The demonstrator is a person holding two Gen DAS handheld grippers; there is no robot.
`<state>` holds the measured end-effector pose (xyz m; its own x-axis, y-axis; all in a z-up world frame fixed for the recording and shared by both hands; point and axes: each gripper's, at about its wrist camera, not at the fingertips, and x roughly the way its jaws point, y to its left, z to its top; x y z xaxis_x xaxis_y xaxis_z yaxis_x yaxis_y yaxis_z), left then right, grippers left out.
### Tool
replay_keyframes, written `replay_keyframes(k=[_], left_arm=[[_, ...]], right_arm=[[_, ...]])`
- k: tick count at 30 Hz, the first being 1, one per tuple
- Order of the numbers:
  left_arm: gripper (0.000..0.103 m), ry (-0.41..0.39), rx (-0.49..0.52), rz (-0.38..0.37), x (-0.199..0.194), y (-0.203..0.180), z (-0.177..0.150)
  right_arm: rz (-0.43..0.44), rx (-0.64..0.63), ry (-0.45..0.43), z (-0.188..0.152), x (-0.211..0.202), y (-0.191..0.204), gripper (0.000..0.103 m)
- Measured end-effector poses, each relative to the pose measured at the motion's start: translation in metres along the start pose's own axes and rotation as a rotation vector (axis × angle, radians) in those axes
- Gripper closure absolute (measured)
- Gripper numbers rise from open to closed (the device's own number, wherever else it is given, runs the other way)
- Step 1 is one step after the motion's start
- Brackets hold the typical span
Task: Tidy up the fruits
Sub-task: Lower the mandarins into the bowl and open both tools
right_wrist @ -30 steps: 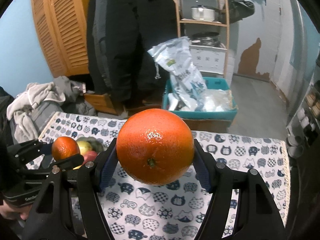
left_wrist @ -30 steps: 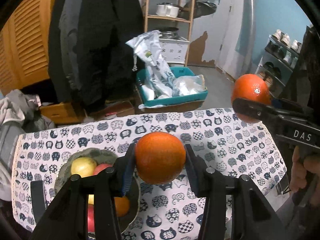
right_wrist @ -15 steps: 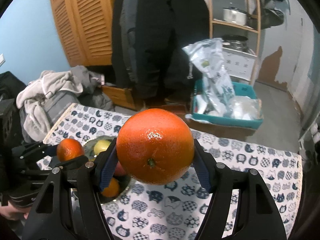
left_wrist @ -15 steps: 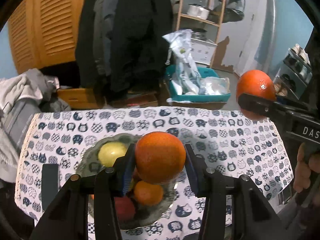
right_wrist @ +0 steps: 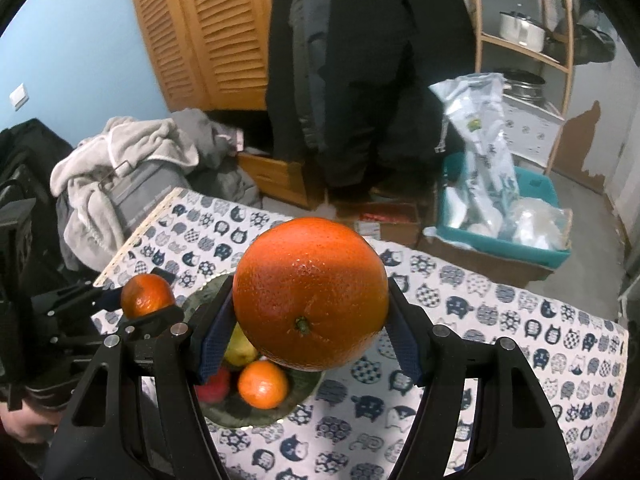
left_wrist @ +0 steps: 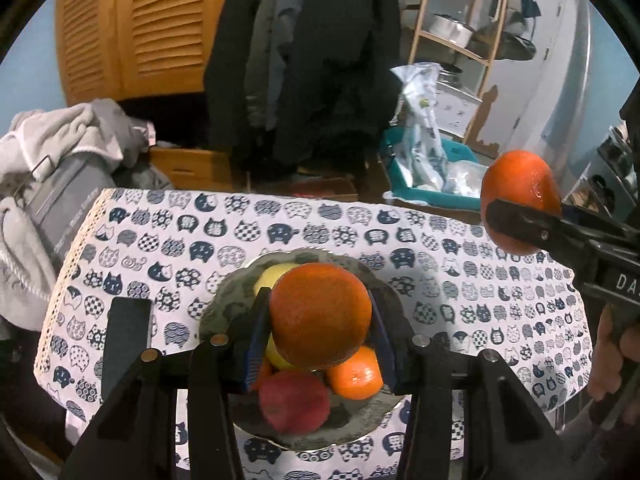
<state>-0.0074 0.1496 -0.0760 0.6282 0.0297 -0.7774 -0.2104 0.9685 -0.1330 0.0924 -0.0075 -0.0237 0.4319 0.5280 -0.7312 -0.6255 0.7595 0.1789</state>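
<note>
My left gripper (left_wrist: 320, 320) is shut on an orange (left_wrist: 320, 316) and holds it above a grey-green fruit bowl (left_wrist: 228, 304). The bowl holds a small orange (left_wrist: 356, 376), a red apple (left_wrist: 294, 404) and a yellow fruit (left_wrist: 276, 276). My right gripper (right_wrist: 310, 312) is shut on a larger orange (right_wrist: 310, 300) above the bowl's right side (right_wrist: 304, 392). That orange also shows at the right of the left wrist view (left_wrist: 518, 184). The left gripper's orange shows in the right wrist view (right_wrist: 146, 294).
The table wears a cat-print cloth (left_wrist: 460, 280). A black flat object (left_wrist: 126, 332) lies left of the bowl. Behind the table are a pile of clothes (left_wrist: 60, 152), hanging coats (left_wrist: 312, 60), a teal bin with bags (left_wrist: 432, 176) and a wooden shelf (left_wrist: 460, 40).
Both grippers have moved left with their oranges. The bowl has come from the lower left to under the left gripper, and it now lies below the right gripper too.
</note>
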Motion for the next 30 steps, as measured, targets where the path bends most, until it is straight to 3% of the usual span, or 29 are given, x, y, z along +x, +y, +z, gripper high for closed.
replay_keyframes(k=[16,30], left_arm=[[0.056,0.143,-0.099,0.056,0.054,0.051,-0.023],[0.055,0.243,-0.087,0.113,0.095,0.06,-0.038]], right_arm=[[0.069,-0.017,0.146,-0.019,0.065,0.031,0.034],[0.083,-0.017,0.263,-0.046,0.112,0.037,0.034]])
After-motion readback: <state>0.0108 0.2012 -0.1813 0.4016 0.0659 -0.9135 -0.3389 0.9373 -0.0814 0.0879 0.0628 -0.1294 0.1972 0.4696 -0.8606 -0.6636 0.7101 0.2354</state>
